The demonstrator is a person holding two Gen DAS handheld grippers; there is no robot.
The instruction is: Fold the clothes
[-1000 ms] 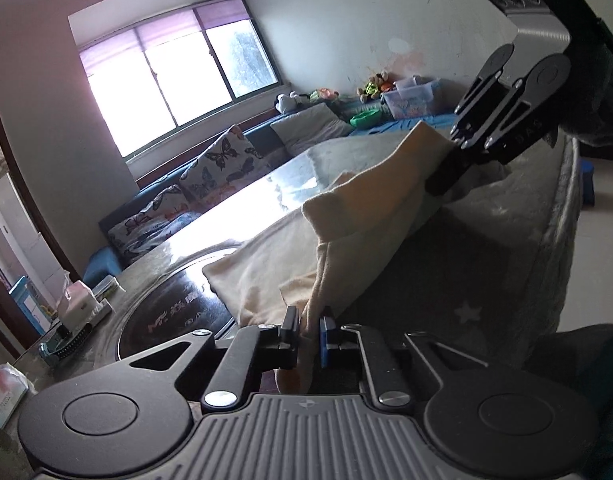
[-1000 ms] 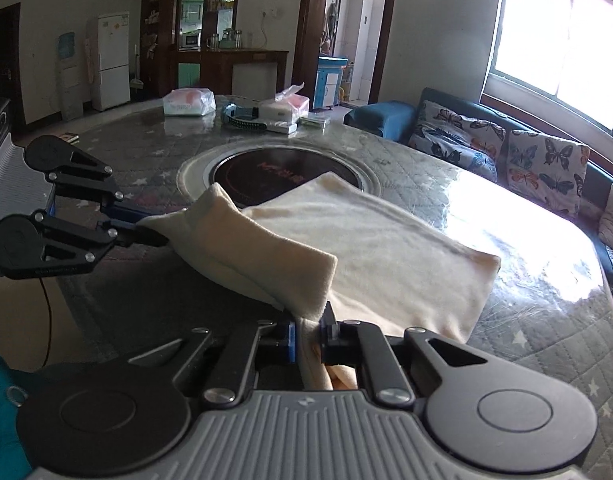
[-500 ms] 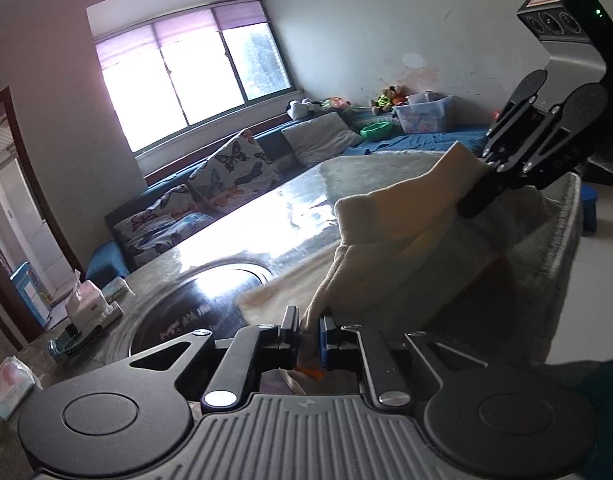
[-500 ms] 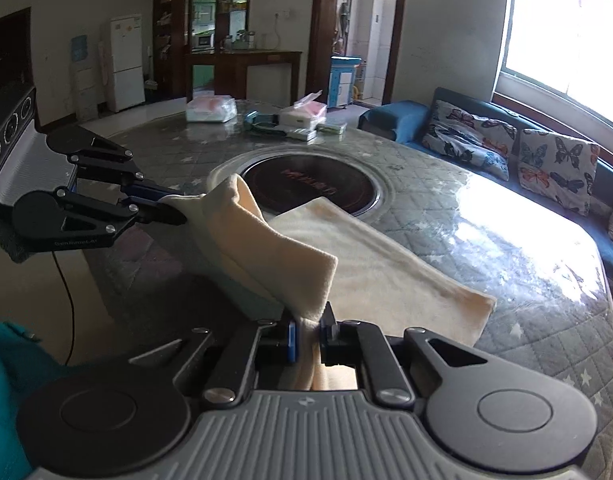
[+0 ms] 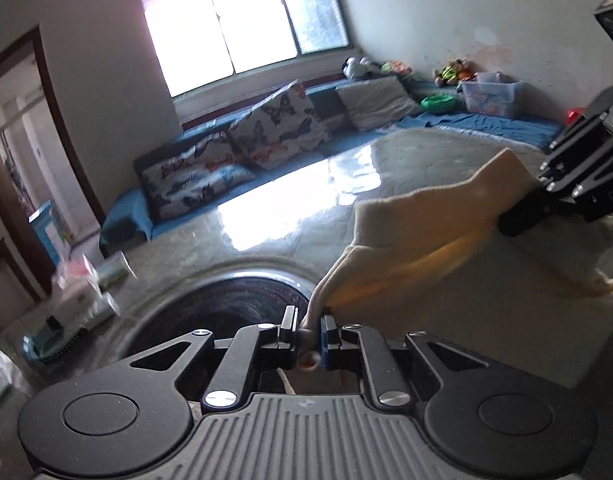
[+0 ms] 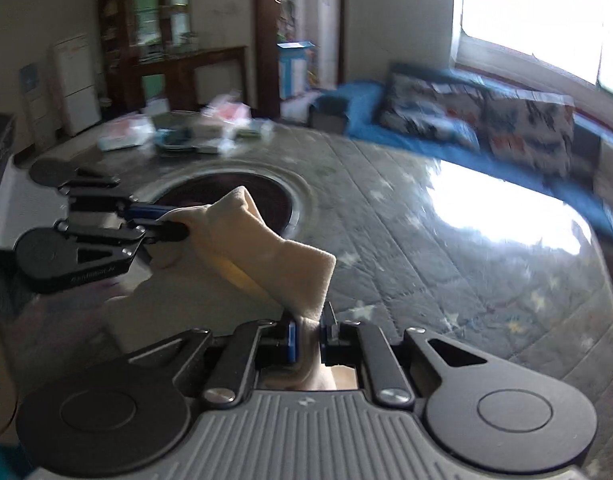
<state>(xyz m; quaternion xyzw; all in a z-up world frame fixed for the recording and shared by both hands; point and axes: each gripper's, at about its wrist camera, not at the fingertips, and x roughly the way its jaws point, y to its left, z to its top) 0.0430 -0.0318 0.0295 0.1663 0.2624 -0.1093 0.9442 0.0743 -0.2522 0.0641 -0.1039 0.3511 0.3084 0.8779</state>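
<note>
Grippers pinching cream cloth above the table.

Left gripper [image 5: 308, 330] is clamped on one edge of the cream cloth [image 5: 422, 240]; right gripper [image 6: 308, 336] is clamped on another edge, the cloth [image 6: 262, 248] hanging stretched between them. Below lies the quilted table [image 6: 446, 248], its dark round inset [image 5: 226, 312] under the cloth's left end; blurred packets [image 6: 178, 136] sit at the table's far edge.

Wrist views face each other, sharing cloth [image 5: 426, 232], table [image 6: 426, 248]
</note>
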